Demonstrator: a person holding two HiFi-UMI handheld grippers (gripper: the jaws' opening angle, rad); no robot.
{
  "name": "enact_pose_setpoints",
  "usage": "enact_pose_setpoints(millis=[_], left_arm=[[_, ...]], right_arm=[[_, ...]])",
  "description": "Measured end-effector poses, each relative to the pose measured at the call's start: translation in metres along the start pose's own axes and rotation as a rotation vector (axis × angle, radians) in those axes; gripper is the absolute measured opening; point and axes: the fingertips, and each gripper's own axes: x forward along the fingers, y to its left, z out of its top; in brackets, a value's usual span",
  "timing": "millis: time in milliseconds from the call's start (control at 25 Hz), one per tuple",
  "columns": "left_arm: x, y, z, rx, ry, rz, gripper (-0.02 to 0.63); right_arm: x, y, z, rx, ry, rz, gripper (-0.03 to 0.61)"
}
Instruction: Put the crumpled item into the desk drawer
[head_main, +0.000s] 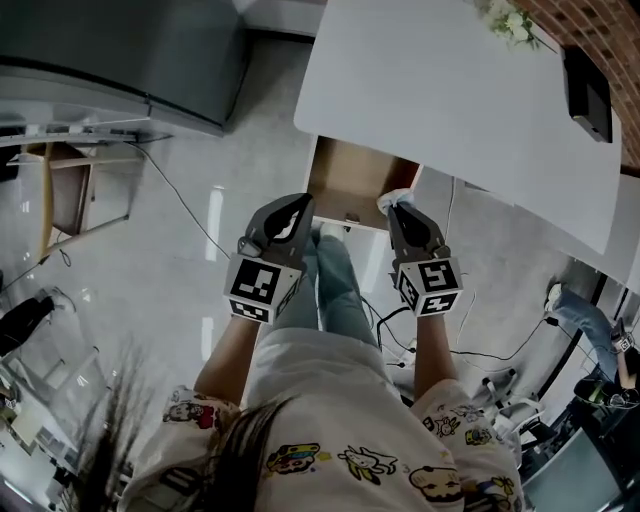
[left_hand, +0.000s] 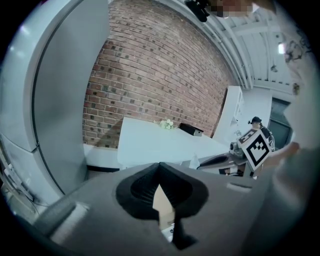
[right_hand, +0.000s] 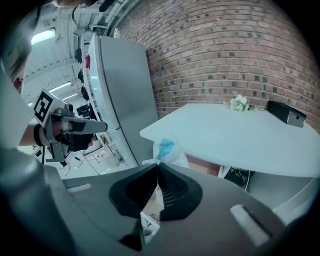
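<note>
The white desk (head_main: 450, 90) has its wooden drawer (head_main: 350, 182) pulled open toward me. In the head view my right gripper (head_main: 401, 212) is shut on the crumpled item (head_main: 393, 199), a white wad with a blue patch, at the drawer's front right corner. The right gripper view shows the crumpled item (right_hand: 165, 150) sticking out past the closed jaw tips, with the desk (right_hand: 240, 135) beyond. My left gripper (head_main: 299, 207) hovers at the drawer's front left corner, shut with nothing in it. Its tips (left_hand: 160, 166) meet in the left gripper view.
A tall grey refrigerator (head_main: 130, 60) stands to the left. A black box (head_main: 588, 95) and small flowers (head_main: 510, 20) sit at the desk's far side by the brick wall. Cables (head_main: 440, 340) lie on the floor at right. My jeans-clad legs (head_main: 335, 290) are below the drawer.
</note>
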Motion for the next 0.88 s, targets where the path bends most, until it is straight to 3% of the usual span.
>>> enact_pose_setpoints(millis=[400, 880], left_arm=[[0.040, 0.015, -0.059, -0.008, 0.036, 0.012, -0.002], [0.093, 0.013, -0.121, -0.004, 0.098, -0.010, -0.002]], right_arm=[[0.058, -0.019, -0.047, -0.040, 0.052, 0.000, 0.015], [0.124, -0.036, -0.120, -0.067, 0.182, 0.071, 0.015]])
